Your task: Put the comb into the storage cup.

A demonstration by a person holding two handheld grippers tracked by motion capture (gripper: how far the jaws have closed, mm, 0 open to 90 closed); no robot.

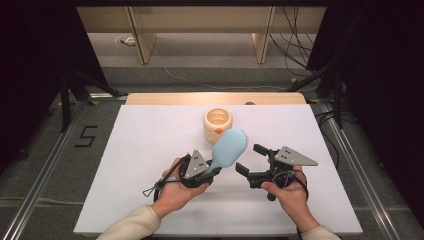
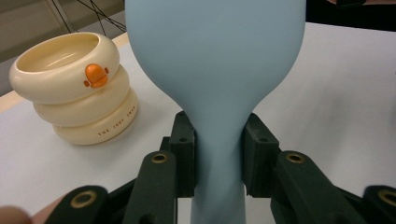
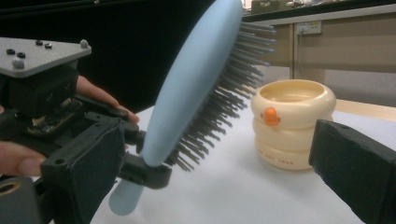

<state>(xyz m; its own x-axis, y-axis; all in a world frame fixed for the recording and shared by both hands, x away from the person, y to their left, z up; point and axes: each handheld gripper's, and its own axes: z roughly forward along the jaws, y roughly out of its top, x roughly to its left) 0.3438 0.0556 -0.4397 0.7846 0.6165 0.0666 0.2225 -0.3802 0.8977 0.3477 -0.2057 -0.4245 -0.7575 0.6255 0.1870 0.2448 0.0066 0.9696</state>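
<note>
A light blue hairbrush point(image 1: 230, 146) stands tilted up over the middle of the white table point(image 1: 150, 150), bristles facing right. My left gripper point(image 1: 211, 172) is shut on its neck; in the left gripper view both pads point(image 2: 184, 156) press the narrow handle below the smooth back of the brush point(image 2: 215, 60). My right gripper point(image 1: 251, 159) is open just right of the brush, not touching it. In the right gripper view the brush point(image 3: 196, 79) and its dark bristles point(image 3: 224, 107) sit between my wide-apart jaws. A cream ringed cup point(image 1: 218, 123) with an orange duck mark stands behind.
The cream cup point(image 2: 74, 88) stands upright at the table's far middle, a short way beyond the brush head, and also appears as the cup point(image 3: 292, 123) right of the bristles. Wooden furniture legs and cables lie on the floor past the table's far edge.
</note>
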